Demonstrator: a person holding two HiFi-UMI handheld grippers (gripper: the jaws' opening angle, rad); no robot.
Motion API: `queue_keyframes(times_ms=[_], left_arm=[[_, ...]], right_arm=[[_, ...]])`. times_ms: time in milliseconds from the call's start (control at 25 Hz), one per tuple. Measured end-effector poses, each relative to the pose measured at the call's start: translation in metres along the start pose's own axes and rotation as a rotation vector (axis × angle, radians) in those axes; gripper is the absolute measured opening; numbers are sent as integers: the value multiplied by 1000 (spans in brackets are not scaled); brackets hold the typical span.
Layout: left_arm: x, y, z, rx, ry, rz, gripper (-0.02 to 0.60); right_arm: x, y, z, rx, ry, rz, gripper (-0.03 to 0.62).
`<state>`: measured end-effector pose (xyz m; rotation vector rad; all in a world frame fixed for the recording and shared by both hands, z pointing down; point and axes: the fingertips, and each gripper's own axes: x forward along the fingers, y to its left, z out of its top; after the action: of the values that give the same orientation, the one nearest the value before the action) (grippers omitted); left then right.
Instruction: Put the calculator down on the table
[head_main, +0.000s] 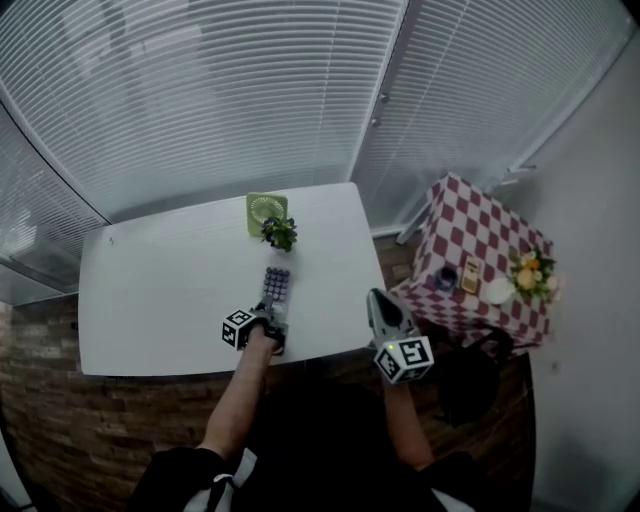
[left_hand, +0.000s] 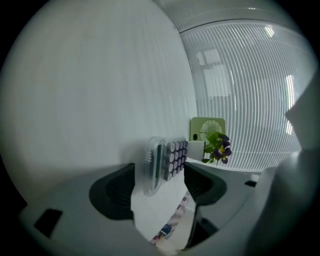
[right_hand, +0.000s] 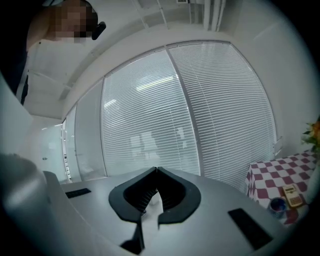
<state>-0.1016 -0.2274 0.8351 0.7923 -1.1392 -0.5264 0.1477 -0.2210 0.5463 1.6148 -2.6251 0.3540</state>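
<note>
The calculator (head_main: 277, 284), clear-cased with rows of dark round keys, lies flat on the white table (head_main: 160, 290) near its front edge. My left gripper (head_main: 270, 316) sits just behind it, pointing down at it. In the left gripper view the calculator (left_hand: 165, 162) lies between the two dark jaws of the left gripper (left_hand: 160, 171), which stand wide apart with gaps beside the case, so the gripper is open. My right gripper (head_main: 380, 302) hovers off the table's right edge. Its jaw tips meet in the right gripper view, where the right gripper (right_hand: 157, 171) is shut and empty.
A small green fan (head_main: 266, 211) and a potted plant with purple flowers (head_main: 280, 233) stand behind the calculator. A side table with a red-checked cloth (head_main: 480, 245) stands to the right, bearing a cup, a box and flowers. Window blinds line the far side.
</note>
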Motion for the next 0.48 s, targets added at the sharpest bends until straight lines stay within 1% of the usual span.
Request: queue_keyframes(times_ms=[80, 200, 320, 400, 480], left_arm=[[-7, 1, 0, -22, -3, -25, 284], [-18, -5, 8, -9, -38, -82, 284], [-28, -24, 21, -29, -77, -206, 284], [-34, -37, 25, -36, -84, -288, 284], [-40, -47, 25, -31, -83, -346, 284]], right_arm=[[0, -3, -4, 14, 9, -2, 8], [1, -3, -9, 16, 17, -1, 6], [4, 2, -9, 24, 19, 10, 7], [6, 5, -8, 33, 16, 25, 7], [6, 6, -8, 35, 15, 32, 6]])
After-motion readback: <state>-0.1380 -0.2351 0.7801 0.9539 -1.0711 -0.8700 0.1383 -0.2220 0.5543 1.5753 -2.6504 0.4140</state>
